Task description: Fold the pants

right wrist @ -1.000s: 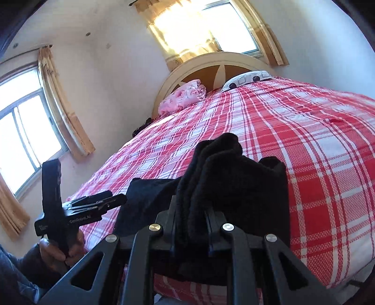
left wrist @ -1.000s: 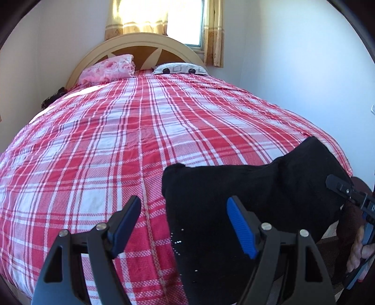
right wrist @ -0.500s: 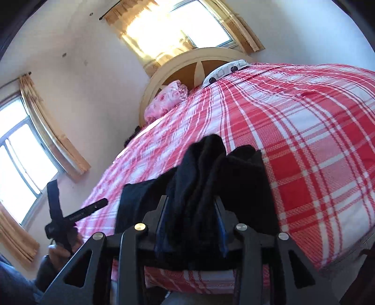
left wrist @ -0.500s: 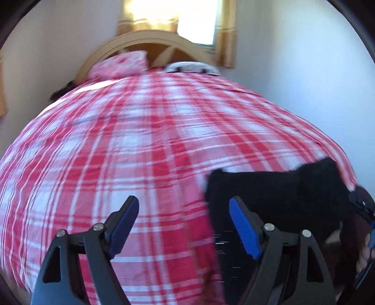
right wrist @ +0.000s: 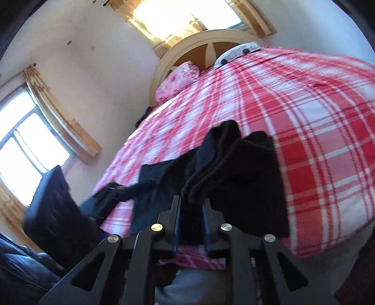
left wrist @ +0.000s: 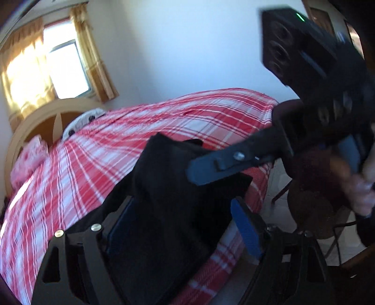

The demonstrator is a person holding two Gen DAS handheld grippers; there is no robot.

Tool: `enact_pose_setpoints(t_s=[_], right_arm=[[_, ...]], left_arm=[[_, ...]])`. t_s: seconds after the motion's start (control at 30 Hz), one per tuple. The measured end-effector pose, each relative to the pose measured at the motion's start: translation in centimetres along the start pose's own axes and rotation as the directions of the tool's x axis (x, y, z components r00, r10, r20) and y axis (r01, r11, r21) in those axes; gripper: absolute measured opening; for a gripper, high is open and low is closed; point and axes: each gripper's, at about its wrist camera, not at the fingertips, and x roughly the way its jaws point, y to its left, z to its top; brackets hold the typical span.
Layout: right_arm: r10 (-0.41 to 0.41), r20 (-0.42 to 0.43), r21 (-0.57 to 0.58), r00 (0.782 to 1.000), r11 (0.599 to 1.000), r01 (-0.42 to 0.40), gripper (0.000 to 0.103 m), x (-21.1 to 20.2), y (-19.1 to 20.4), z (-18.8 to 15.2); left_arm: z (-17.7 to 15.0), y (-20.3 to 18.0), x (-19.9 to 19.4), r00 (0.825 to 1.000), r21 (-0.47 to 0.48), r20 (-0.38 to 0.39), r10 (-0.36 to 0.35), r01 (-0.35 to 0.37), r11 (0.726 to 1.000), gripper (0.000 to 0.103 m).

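The black pants (right wrist: 236, 178) are bunched at the near edge of the bed (right wrist: 316, 112), on its red-and-white plaid cover, part lying flat and part lifted in thick folds.

In the right wrist view, the right gripper (right wrist: 191, 225) is seen with its fingers (right wrist: 176, 223) drawn close together and closing on a gathered fold of the pants, which is pinched between the blue pads. From the left wrist view the same gripper (left wrist: 225, 164) is seen reaching across the cloth, and a hand (left wrist: 361, 187) is blurred behind it.

The left gripper (left wrist: 180, 232) is held wide apart and is opening further; black cloth lies between its fingers (left wrist: 246, 230), but the right-hand blue pad stands clear of it, and whether the other pad touches cannot be told.

No containers are seen. At the head of the bed a pink pillow (right wrist: 178, 79) and a white pillow (right wrist: 239, 52) are set against a curved headboard (right wrist: 187, 47), under a curtained window (right wrist: 178, 16).
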Motion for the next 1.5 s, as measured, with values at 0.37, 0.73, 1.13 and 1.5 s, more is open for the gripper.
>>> enact_pose_setpoints(t_s=[0.37, 0.73, 1.13, 1.5], right_arm=[[0.331, -0.050, 0.190, 0.942, 0.929, -0.317, 0.017, 1.2, -2.5, 2.0], [0.403, 0.129, 0.248, 0.906, 0.871, -0.423, 0.025, 0.0, -4.5, 1.8], [0.017, 0.125, 0.073, 0.992, 0.997, -0.026, 0.031, 0.0, -2.5, -0.7], [-0.053, 0.045, -0.281, 0.998, 0.958, 0.063, 0.032, 4.9, 5.6, -2.4]], left_arm=[[-0.1, 0.8, 1.8, 0.997, -0.052, 0.032, 0.077, -0.075, 0.996, 0.087], [-0.8, 9.3, 1.5, 0.992, -0.434, 0.040, -0.122, 0.127, 0.892, 0.014], [-1.6, 14.7, -3.2, 0.990, -0.613, 0.132, -0.043, 0.116, 0.782, 0.014], [-8.3, 21.2, -11.8, 0.955, -0.775, 0.100, 0.279, -0.101, 0.623, 0.014]])
